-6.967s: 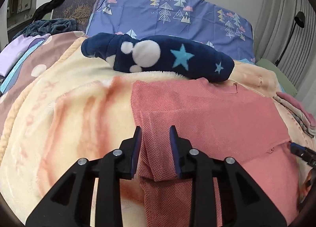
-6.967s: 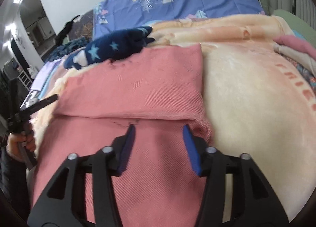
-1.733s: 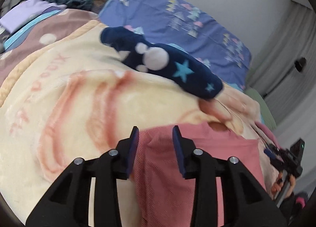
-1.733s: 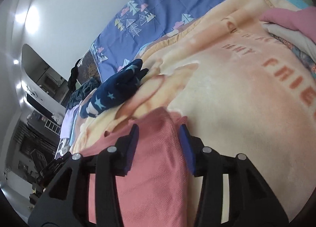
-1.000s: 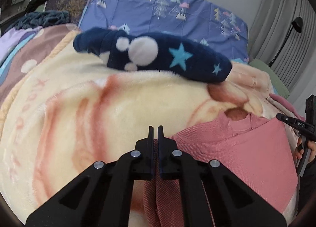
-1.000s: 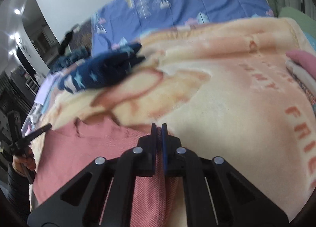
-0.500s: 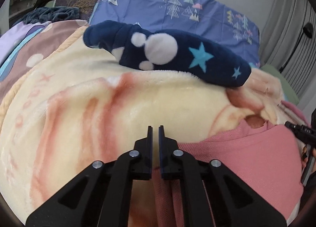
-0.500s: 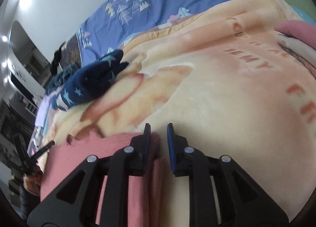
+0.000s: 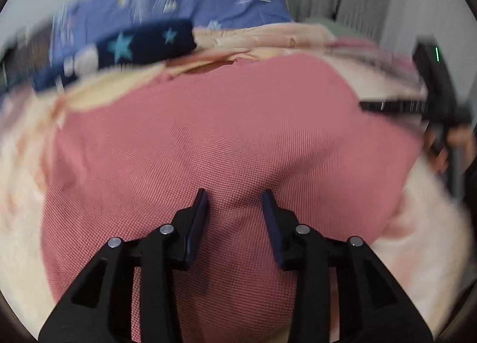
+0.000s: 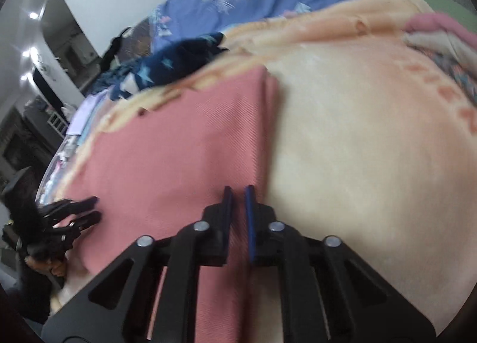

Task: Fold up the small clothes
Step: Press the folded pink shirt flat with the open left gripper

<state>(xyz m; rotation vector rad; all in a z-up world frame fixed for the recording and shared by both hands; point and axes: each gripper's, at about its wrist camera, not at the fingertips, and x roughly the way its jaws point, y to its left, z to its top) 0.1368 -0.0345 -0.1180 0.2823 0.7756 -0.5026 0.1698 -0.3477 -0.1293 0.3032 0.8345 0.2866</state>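
Observation:
A pink knitted garment [image 9: 232,146] lies folded on the cream and peach blanket [image 10: 357,140]. My left gripper [image 9: 234,200] is open above its near part, with nothing between the fingers. In the right wrist view the same garment [image 10: 184,146] stretches to the left, and my right gripper [image 10: 237,191] sits at its right folded edge with the jaws a narrow gap apart; pink cloth shows in the gap, but a grip cannot be made out. The left gripper also shows there [image 10: 86,209], open at the garment's left edge. The left view is motion-blurred.
A navy plush item with stars [image 9: 143,45] lies beyond the garment, with a blue tree-print pillow [image 9: 190,0] behind it. Folded clothes [image 10: 441,36] are stacked at the right. The right gripper and the hand holding it show at the right of the left view [image 9: 387,106].
The left gripper has opened, let go of the garment's edge and swung right over the garment. The right gripper's jaws have parted slightly. The garment now lies flat, folded over.

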